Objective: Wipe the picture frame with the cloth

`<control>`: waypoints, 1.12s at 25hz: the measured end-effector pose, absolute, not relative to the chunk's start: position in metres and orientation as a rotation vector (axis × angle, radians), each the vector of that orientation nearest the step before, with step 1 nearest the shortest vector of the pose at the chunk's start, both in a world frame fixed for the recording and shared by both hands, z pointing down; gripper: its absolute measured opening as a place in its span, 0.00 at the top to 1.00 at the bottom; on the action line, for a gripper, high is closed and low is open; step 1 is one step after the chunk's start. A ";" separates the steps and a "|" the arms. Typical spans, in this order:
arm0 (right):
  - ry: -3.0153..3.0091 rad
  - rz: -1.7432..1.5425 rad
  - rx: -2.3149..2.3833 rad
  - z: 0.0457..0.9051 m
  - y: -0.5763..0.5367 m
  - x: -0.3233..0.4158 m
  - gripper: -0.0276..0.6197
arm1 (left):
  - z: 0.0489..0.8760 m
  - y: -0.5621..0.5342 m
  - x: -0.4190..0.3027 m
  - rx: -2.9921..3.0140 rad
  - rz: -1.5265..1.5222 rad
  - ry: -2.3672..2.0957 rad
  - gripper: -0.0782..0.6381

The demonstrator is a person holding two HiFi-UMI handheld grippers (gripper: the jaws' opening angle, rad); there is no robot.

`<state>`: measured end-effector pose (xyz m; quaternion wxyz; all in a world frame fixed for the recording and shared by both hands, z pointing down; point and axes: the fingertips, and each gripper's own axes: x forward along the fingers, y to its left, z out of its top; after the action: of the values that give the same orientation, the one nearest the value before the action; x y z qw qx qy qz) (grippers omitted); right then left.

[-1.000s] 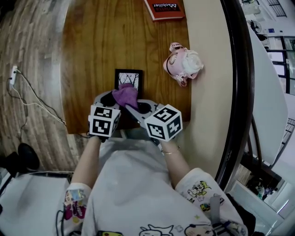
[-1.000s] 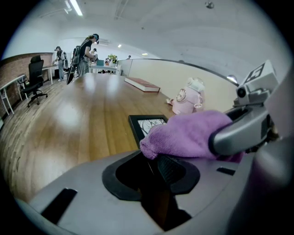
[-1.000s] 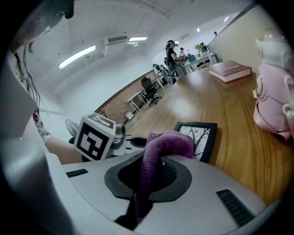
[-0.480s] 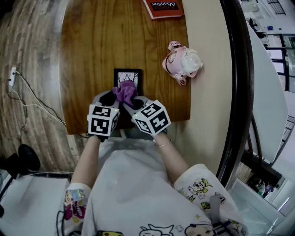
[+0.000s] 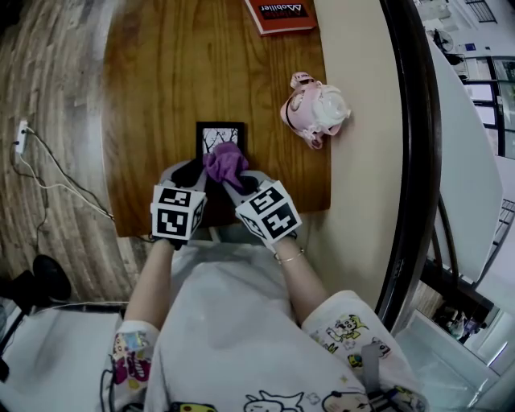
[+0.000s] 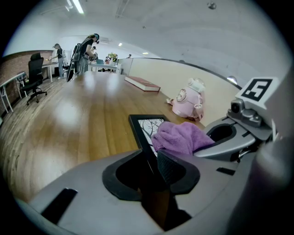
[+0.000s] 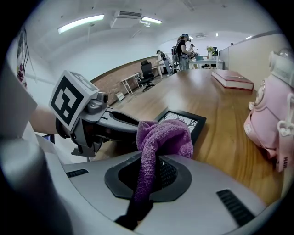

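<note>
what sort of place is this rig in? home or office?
Probably an open-plan office or lab: a long wooden table, an office chair off to the side, strip lights overhead, and people standing farther back.

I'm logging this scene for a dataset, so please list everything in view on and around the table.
brown wooden table: one, brown, under the other items
black rectangular picture frame: one, black, near part of the table
purple terry cloth: one, purple, over the frame's near part
pink and white rounded container: one, pink, table's right edge
red rectangular book: one, red, table's far end
white plug with cable: one, white, floor left of the table
left tool: one, grey, shut on the frame's near edge
right tool: one, grey, shut on the cloth
</note>
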<state>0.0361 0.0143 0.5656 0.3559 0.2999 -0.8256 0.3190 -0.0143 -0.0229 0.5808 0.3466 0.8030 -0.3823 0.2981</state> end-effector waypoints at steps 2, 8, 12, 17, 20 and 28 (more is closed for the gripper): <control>-2.130 0.831 0.788 0.565 0.016 0.043 0.93 | 0.581 -0.023 -0.015 2.083 0.773 -0.993 0.76; -2.103 0.826 0.806 0.563 0.021 0.054 0.93 | 0.581 -0.023 -0.014 2.081 0.771 -0.987 0.75; -2.103 0.830 0.815 0.563 0.025 0.060 0.93 | 0.582 -0.023 -0.014 2.081 0.773 -0.987 0.75; -2.090 0.829 0.831 0.564 0.028 0.067 0.93 | 0.582 -0.022 -0.013 2.079 0.771 -0.985 0.75; -2.061 0.844 0.855 0.566 0.031 0.079 0.93 | 0.581 -0.023 -0.014 2.078 0.770 -0.984 0.75; -1.940 0.874 0.963 0.576 0.038 0.132 0.93 | 0.582 -0.023 -0.013 2.075 0.769 -0.984 0.75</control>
<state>0.1321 0.0381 0.5762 0.3923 0.3792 -0.7641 0.3442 -0.0134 -0.0231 0.5824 0.3520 0.8020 -0.3803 0.2972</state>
